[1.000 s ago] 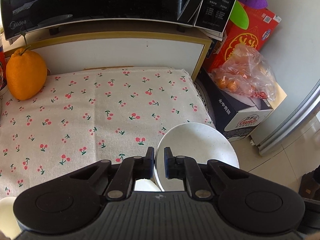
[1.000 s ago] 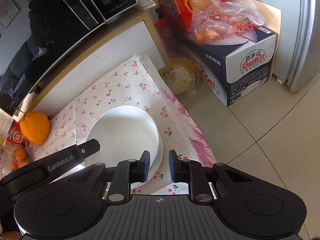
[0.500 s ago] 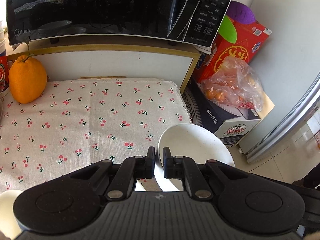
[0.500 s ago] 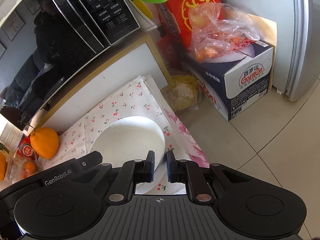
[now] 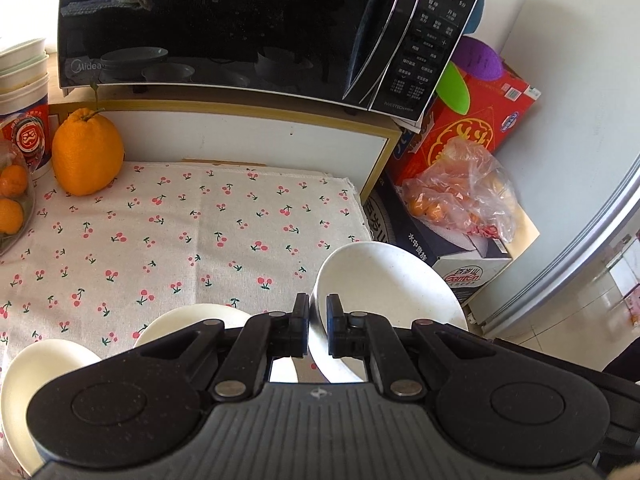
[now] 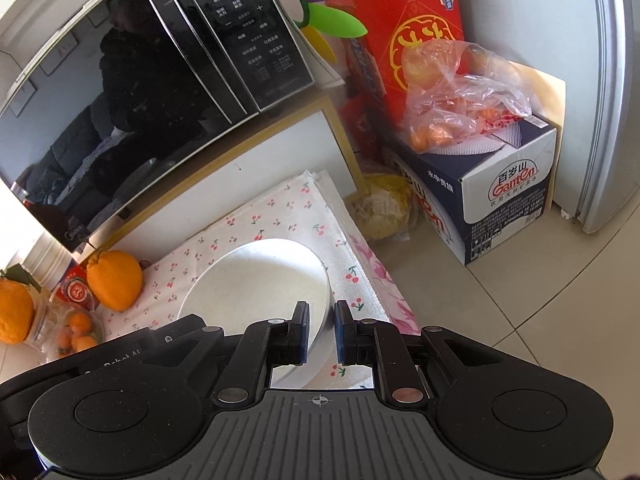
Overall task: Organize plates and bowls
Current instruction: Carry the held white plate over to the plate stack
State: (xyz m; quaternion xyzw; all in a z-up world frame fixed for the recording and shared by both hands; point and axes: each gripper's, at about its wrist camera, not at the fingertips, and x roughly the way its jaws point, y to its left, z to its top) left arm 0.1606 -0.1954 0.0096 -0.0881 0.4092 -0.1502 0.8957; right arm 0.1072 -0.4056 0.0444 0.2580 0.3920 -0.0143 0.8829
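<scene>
Fruit (image 5: 87,151) on the cloth (image 5: 192,240) — microwave (image 5: 224,28) behind, above.

Two close, downward views, shared plate (image 5: 392,280)

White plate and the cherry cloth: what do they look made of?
Plate: probably glazed ceramic, possibly melamine; smooth white with a soft sheen and a thick rim. Cloth: woven cotton or linen by its look; matte, visible weave, frayed edge, printed cherries.
</scene>
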